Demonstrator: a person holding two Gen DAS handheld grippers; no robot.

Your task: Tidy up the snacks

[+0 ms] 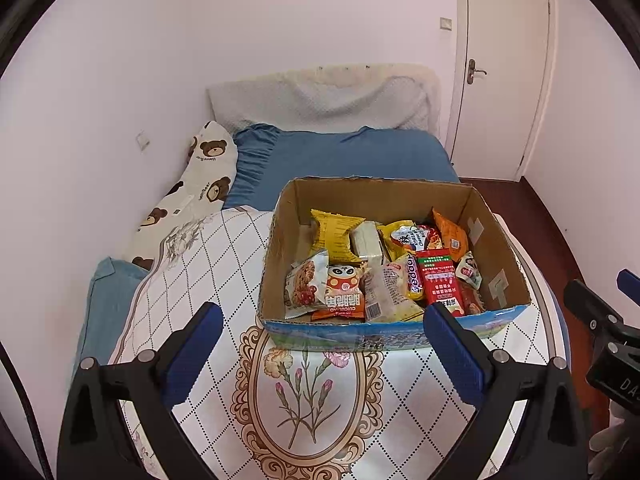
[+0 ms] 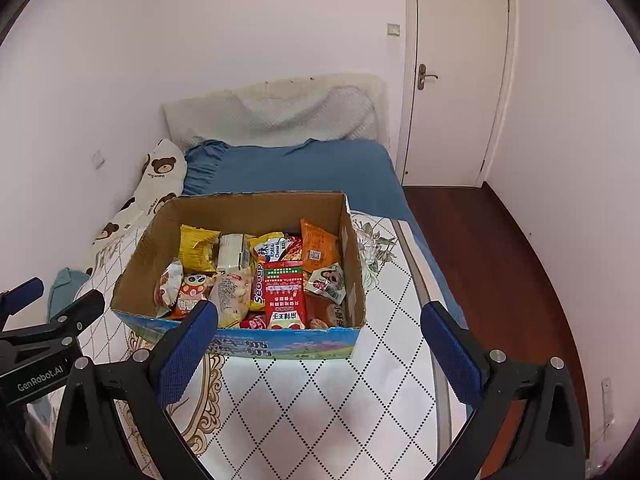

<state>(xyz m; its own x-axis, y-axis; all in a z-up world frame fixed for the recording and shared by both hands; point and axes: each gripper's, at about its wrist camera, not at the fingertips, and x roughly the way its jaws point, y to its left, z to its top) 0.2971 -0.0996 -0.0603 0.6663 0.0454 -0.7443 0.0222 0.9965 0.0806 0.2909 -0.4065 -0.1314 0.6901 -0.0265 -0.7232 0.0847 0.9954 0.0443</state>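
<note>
Snack box on the bed, both tongs spread and empty

A bed carries a patterned quilt, and near the quilt's far edge sits an open cardboard box with the snacks heaped loosely inside: a yellow bag toward the back wall, a red packet at the front wall. No packet shows on the quilt. The left gripper and right gripper hover short of the front wall, jaws wide, holding nothing. The scene fits gathering finished or sorting about to start; neither settles a next move.

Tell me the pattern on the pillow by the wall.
White pillow with brown teddy bears, clearest in the left wrist view.
</note>
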